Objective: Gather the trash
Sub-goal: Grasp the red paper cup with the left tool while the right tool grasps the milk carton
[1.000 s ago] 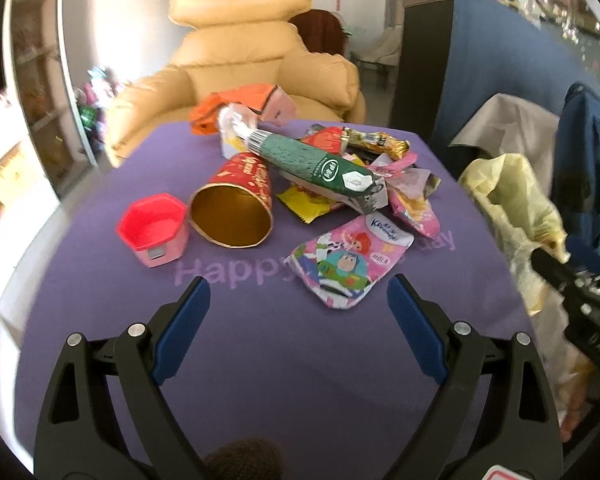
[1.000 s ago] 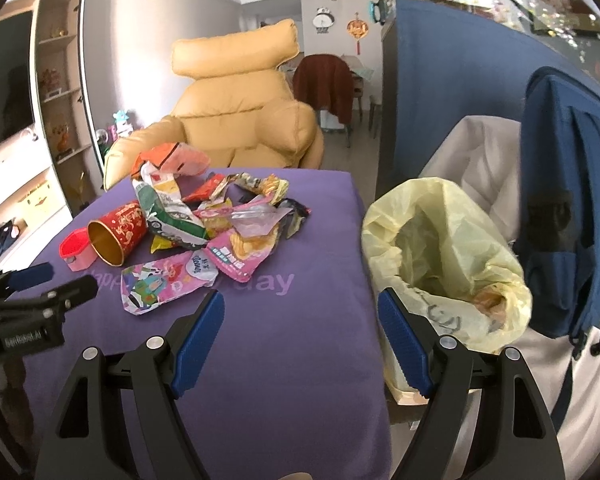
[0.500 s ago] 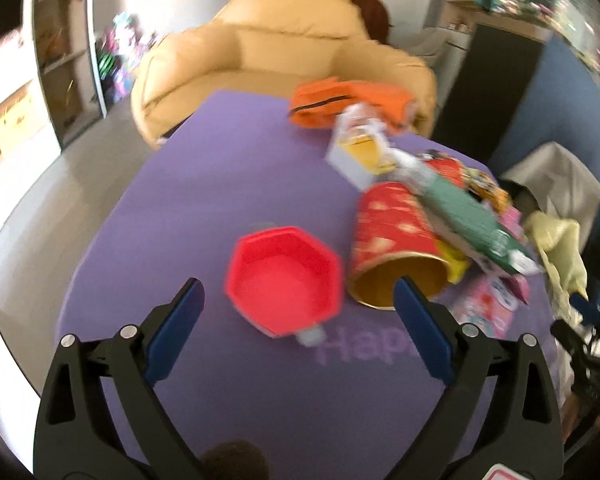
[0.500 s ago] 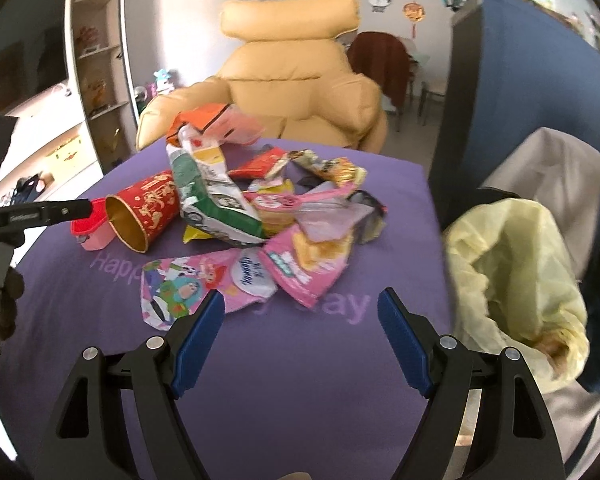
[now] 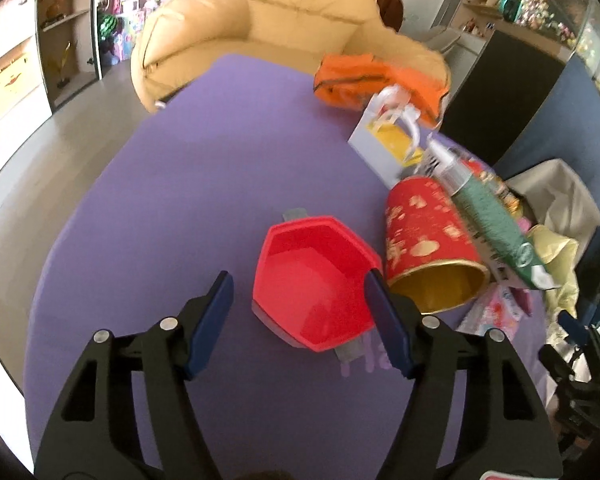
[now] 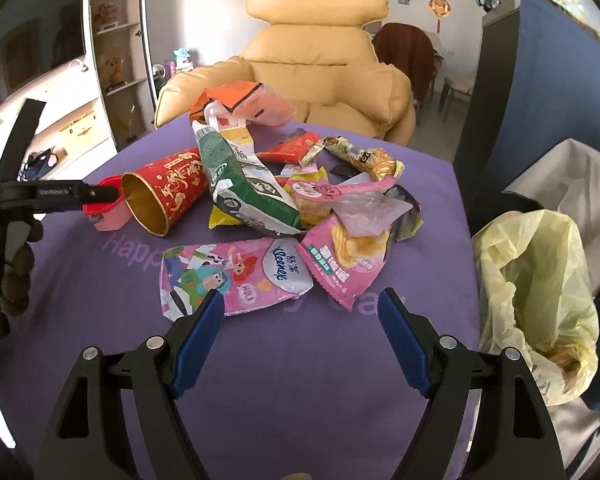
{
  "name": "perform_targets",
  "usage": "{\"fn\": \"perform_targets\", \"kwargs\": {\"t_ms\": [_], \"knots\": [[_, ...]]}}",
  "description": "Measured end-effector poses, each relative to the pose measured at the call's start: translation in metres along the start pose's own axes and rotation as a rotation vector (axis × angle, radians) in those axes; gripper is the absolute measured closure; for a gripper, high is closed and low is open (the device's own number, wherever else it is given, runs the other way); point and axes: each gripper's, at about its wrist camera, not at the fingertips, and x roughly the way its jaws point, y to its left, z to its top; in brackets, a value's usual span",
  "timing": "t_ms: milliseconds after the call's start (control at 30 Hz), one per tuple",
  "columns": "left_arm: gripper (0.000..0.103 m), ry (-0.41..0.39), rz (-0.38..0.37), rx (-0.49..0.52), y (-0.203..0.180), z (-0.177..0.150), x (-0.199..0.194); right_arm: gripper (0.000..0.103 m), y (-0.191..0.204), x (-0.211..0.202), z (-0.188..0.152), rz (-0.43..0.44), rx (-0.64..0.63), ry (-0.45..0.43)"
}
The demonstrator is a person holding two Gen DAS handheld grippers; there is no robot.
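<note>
Left tongs (image 6: 100,192) cover most of the red tub (image 6: 104,216) in right view, yellow bag (image 5: 556,256) mostly behind the green wrapper (image 5: 496,232), pink wrappers (image 5: 496,308) too blurry tbh.

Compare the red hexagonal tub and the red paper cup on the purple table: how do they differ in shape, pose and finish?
The red hexagonal tub is shallow with flat sides; the red paper cup is tall and round.
The tub sits with its opening upward; the cup lies on its side.
The tub is plain red inside; the cup has gold patterns and a gold lining.
The open left gripper brackets the tub, not the cup.
Both are red, empty and side by side.
</note>
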Motion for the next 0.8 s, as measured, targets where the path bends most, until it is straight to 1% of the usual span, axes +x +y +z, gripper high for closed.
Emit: {"fn": "perform_targets", "kwargs": {"t_ms": [33,100,133,167,200,233,267,333,367,433,467,500,567,667,800], "knots": [[0.039,-0.041,0.0,0.035,-0.004,0.0,-0.012,0.027,0.0,-0.002,0.002,-0.001,-0.009,-0.007],[0.039,-0.096,0.01,0.09,-0.012,0.002,-0.026,0.027,0.0,-0.005,0.005,-0.011,-0.017,-0.025],[0.039,-0.127,-0.005,0.122,-0.019,0.003,-0.033,0.027,-0.002,-0.006,0.009,-0.014,-0.016,-0.037],[0.034,-0.138,-0.038,0.143,-0.025,0.005,-0.037,0.027,-0.005,-0.006,0.013,-0.014,-0.01,-0.046],[0.026,-0.135,-0.073,0.165,-0.034,0.007,-0.037,0.027,-0.007,-0.006,0.017,-0.013,-0.004,-0.051],[0.023,-0.118,-0.105,0.194,-0.047,0.01,-0.034,0.027,-0.01,-0.004,0.022,-0.014,0.005,-0.053],[0.021,-0.108,-0.116,0.214,-0.057,0.011,-0.029,0.027,-0.013,-0.004,0.026,-0.016,0.012,-0.057],[0.02,-0.076,-0.109,0.24,-0.072,0.014,-0.011,0.027,-0.02,-0.005,0.032,-0.03,0.016,-0.066],[0.02,-0.053,-0.102,0.231,-0.076,0.016,0.0,0.027,-0.024,-0.006,0.032,-0.043,0.015,-0.068],[0.02,0.0,-0.113,0.189,-0.076,0.019,0.016,0.027,-0.032,-0.008,0.03,-0.064,0.014,-0.065],[0.022,-0.002,-0.114,0.175,-0.076,0.018,0.018,0.027,-0.037,-0.009,0.028,-0.064,0.013,-0.056],[0.03,-0.007,-0.112,0.165,-0.076,0.019,0.017,0.027,-0.041,-0.009,0.025,-0.058,0.013,-0.049],[0.044,0.012,-0.143,0.149,-0.076,0.022,0.019,0.027,-0.048,-0.007,0.02,-0.042,0.017,-0.028],[0.047,0.054,-0.15,0.144,-0.074,0.021,0.022,0.027,-0.051,-0.005,0.027,-0.007,0.025,-0.03],[0.054,0.03,-0.163,0.151,-0.073,0.02,0.007,0.027,-0.037,-0.001,0.06,0.058,-0.033,-0.057]]}}
